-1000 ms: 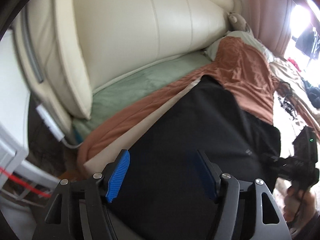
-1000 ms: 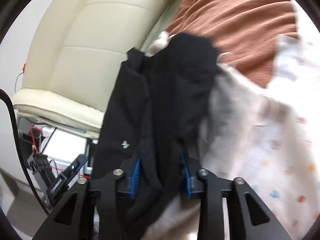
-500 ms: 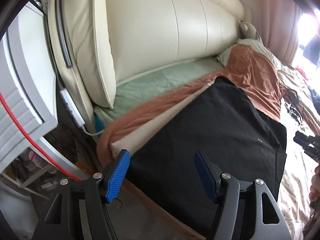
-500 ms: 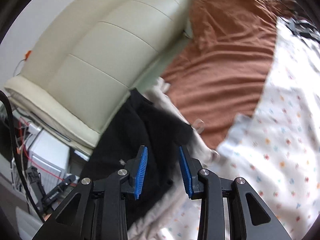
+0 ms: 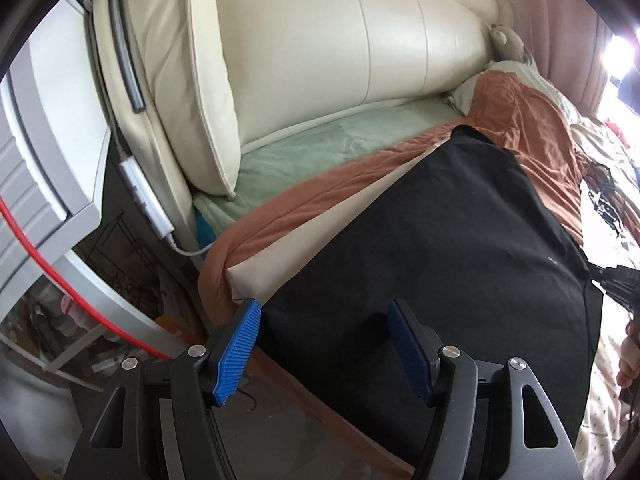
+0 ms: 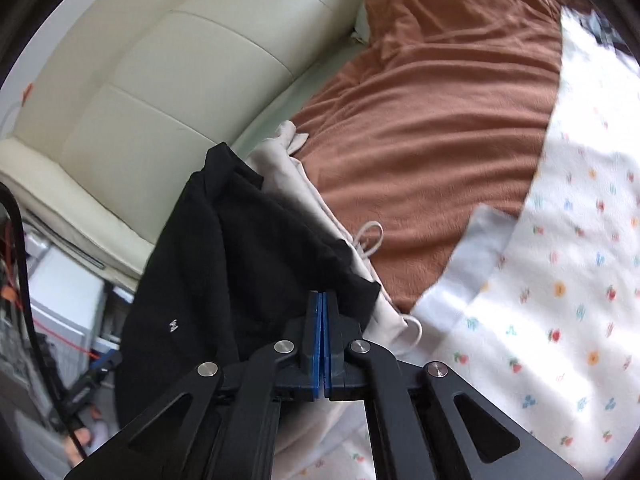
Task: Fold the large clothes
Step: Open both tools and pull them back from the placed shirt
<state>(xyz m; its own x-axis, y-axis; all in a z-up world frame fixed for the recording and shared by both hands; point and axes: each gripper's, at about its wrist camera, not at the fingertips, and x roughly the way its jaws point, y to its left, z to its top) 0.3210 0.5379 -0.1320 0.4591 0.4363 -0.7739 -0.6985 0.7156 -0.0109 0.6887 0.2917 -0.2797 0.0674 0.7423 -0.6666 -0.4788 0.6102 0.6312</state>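
Left wrist view: the black garment [image 5: 452,248] lies spread flat on the bed, over a cream garment [image 5: 316,240] and a rust-brown blanket [image 5: 532,128]. Its long axis runs from the bed's near edge up toward the cream headboard [image 5: 320,40]. One narrow end hangs at the near edge of the bed, right ahead of the left gripper [image 5: 324,344].

Left gripper: jaws stand well apart, nothing between the pads; the near hem of the black garment sits just beyond and below the fingertips. Not touching, as far as can be told.

Right wrist view: the right gripper [image 6: 322,320] has its blue pads pressed flat together. They have just been closing, and no cloth shows between them now. The black garment [image 6: 240,264] lies bunched just left of and ahead of the tips, its corner close beside the pads; the cream garment [image 6: 288,168] with a drawstring loop peeks out along its right side. Patterned sheet [image 6: 560,300] to the right.

Relation that matters: the near edge of the black garment lies straight ahead of the left gripper and runs across its jaws, so the left hand is the better placed for the next hold. Judgement: the fold looks part done. The right gripper would need to open before it could take the corner beside it.
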